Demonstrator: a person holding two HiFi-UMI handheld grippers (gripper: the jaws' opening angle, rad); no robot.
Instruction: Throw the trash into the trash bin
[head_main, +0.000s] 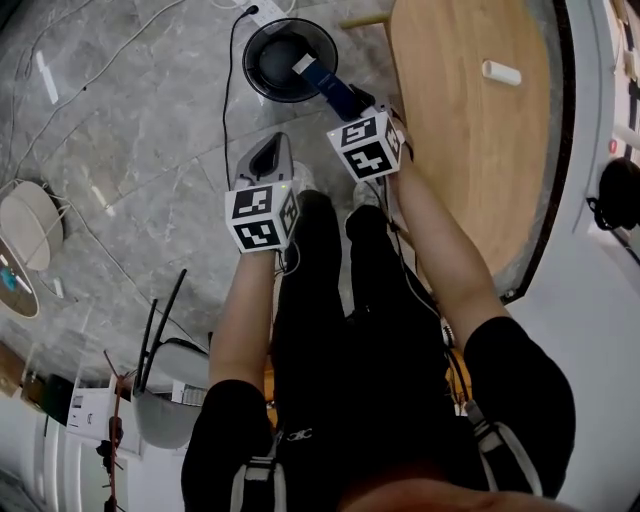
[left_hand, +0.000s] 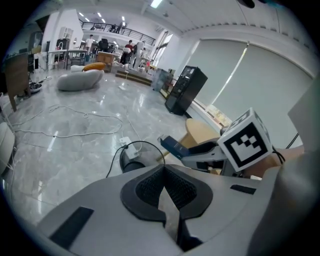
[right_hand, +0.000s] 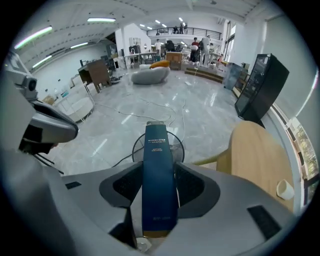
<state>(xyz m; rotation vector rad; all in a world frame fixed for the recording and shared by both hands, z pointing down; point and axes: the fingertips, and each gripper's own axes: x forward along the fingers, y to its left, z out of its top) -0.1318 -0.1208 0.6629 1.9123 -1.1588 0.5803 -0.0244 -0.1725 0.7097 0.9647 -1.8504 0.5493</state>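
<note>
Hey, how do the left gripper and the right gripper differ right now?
The right gripper grips a slim dark blue box; the left gripper is shut on nothing. The right gripper holds the box over the round black trash bin; the left gripper hangs short of it. Both are grey.

The trash bin stands on the floor, just off the desk's left edge. The box in the right gripper reaches over the bin's near rim. The left gripper hangs over the floor, left of the right one and nearer the person. A small object lies on the desk towards its far edge.
</note>
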